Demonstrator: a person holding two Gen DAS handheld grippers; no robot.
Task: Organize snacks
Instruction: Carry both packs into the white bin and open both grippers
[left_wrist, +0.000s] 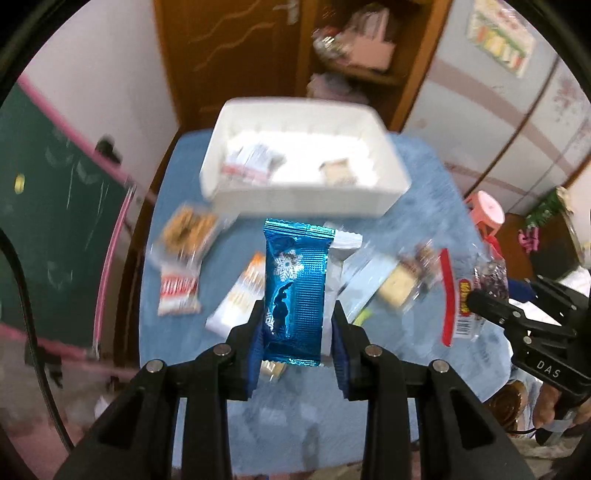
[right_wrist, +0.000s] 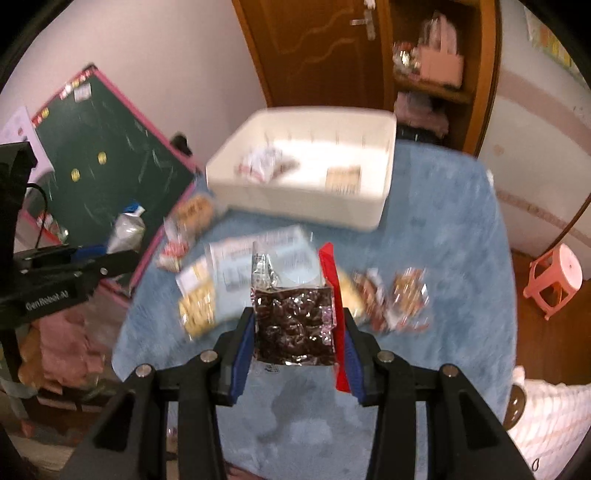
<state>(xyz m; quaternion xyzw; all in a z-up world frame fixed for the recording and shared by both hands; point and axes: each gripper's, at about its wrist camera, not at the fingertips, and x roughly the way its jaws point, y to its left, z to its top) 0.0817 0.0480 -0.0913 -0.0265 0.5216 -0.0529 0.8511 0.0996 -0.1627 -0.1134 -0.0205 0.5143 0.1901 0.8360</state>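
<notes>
A white plastic bin (left_wrist: 306, 173), rectangular with rounded corners, sits at the far end of the counter (left_wrist: 295, 413), which is covered by a soft blue fleece-like cloth. Inside the bin lie two small wrapped snacks, one red-and-white (left_wrist: 251, 162) and one pale tan (left_wrist: 338, 171), both too blurred to read. On the near side of the bin, loose snack packets (right_wrist: 207, 295) are scattered across the cloth, several overlapping, their print smeared by motion blur. The left gripper (left_wrist: 295, 325) holds a glossy blue foil bar (left_wrist: 295, 291) with a white snowflake print, upright between its blue-padded fingers (left_wrist: 258, 350), which are closed against the wrapper's lower sides; the bar hangs just in front of the bin and hides the packets behind it. The right gripper (right_wrist: 295, 332) pinches a clear crinkly bag of dark pieces (right_wrist: 293, 328) with a red edge strip, nearer than the bin, its fingers (right_wrist: 242, 354) pressed to both sides; the bag's lower end is cut off by them. Left of the bin stand a green chalkboard with a pink frame (right_wrist: 110, 158); right of it stands a pink stool (right_wrist: 554, 277).
</notes>
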